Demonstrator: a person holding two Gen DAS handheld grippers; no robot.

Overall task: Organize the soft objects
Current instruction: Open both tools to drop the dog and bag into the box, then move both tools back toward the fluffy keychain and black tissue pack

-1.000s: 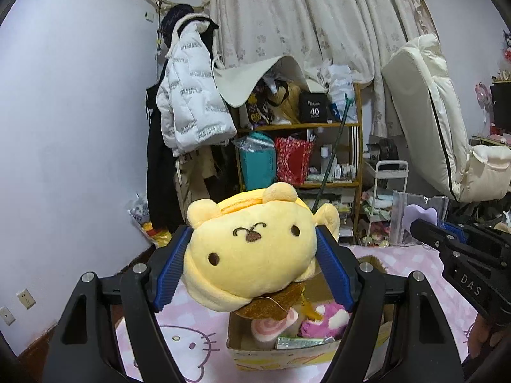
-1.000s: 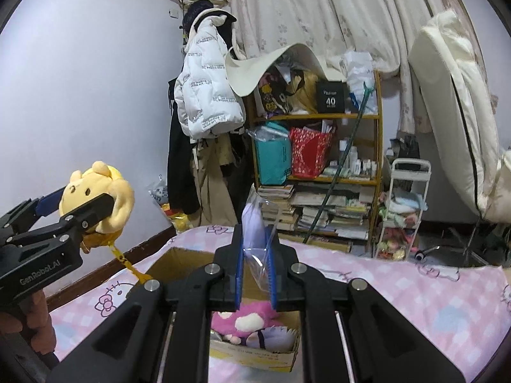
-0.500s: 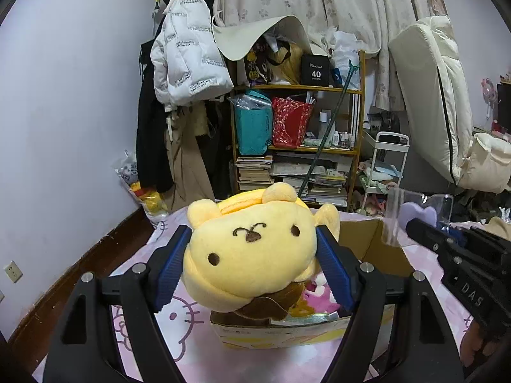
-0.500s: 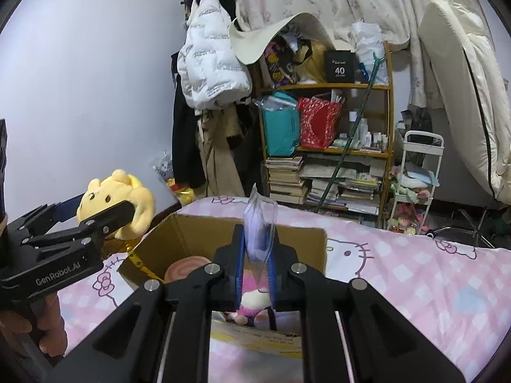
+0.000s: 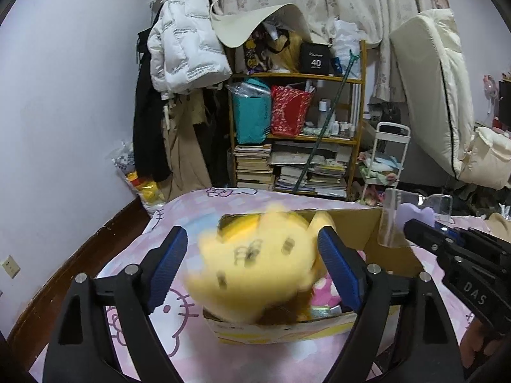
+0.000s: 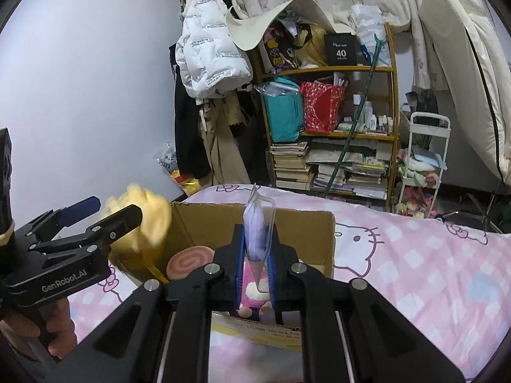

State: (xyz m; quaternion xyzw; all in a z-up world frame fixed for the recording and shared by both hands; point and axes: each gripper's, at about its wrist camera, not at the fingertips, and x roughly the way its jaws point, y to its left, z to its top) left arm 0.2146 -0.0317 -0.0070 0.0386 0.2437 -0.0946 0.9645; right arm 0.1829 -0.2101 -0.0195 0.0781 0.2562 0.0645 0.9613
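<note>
Half a second ago the yellow plush (image 5: 255, 268) sat pinched and sharp between the left gripper's (image 5: 255, 274) blue pads; now those jaws stand spread, with a clear gap on the left side, and the plush is a motion-blurred smear between them, over the near-left part of the box (image 5: 361, 226). On its right side it lies close against the right pad; whether they touch cannot be told.

From the right wrist view the plush (image 6: 150, 220) shows at the box's (image 6: 306, 223) left wall, at the tip of the left gripper (image 6: 108, 214), its blurred body partly over the rim.

The right gripper (image 6: 255, 265) is clenched on a clear bag (image 6: 258, 229) holding a lilac soft piece; the bag stands upright between the jaws, above the box's near side. In the left wrist view that bag (image 5: 412, 214) sits at the box's right wall.

Inside the box lie a pink swirl cushion (image 6: 188, 263), toward the left wall, and a pink plush (image 6: 255, 296) under the right gripper. The box rests on the pink bed (image 6: 431, 265).
</note>
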